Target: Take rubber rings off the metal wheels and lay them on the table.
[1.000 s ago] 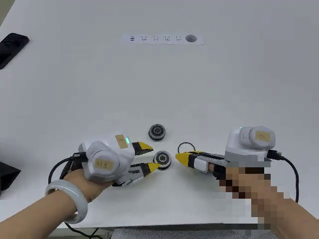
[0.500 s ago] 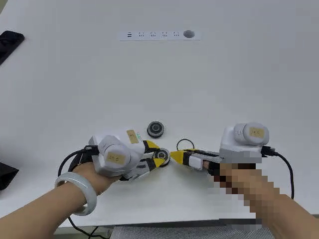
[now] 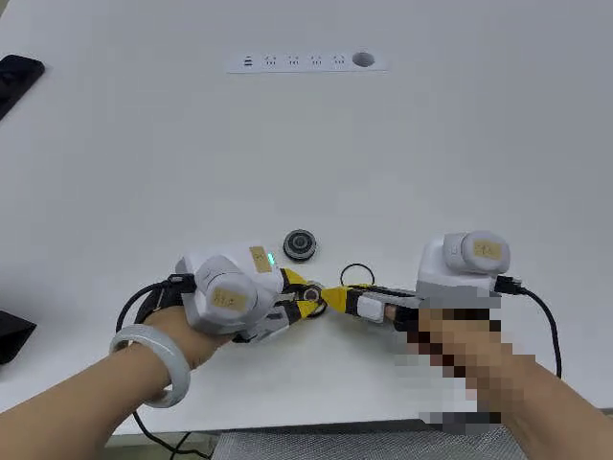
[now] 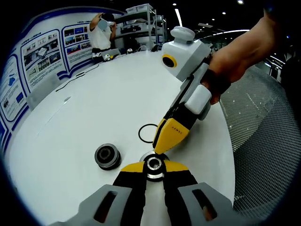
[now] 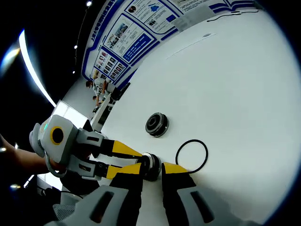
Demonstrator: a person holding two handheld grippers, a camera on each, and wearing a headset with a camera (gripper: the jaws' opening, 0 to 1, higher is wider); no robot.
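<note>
Close to the front edge of the white worktop [image 3: 450,163], the left gripper [image 3: 305,301] clamps a small round metal wheel [image 4: 154,165] between its yellow-tipped jaws. The right gripper [image 3: 336,296] meets it from the opposite side, with its yellow tips at the wheel's rim. Its jaws stand narrowly apart, and I cannot tell whether they pinch anything. Just beyond lies a loose thin black rubber ring [image 3: 357,275], flat on the worktop. A little farther in, a second metal wheel [image 3: 301,244] with a black band around it sits alone. Near the far edge lies a long white power strip [image 3: 306,62], and a dark flat phone [image 3: 14,72] lies at the left edge.
</note>
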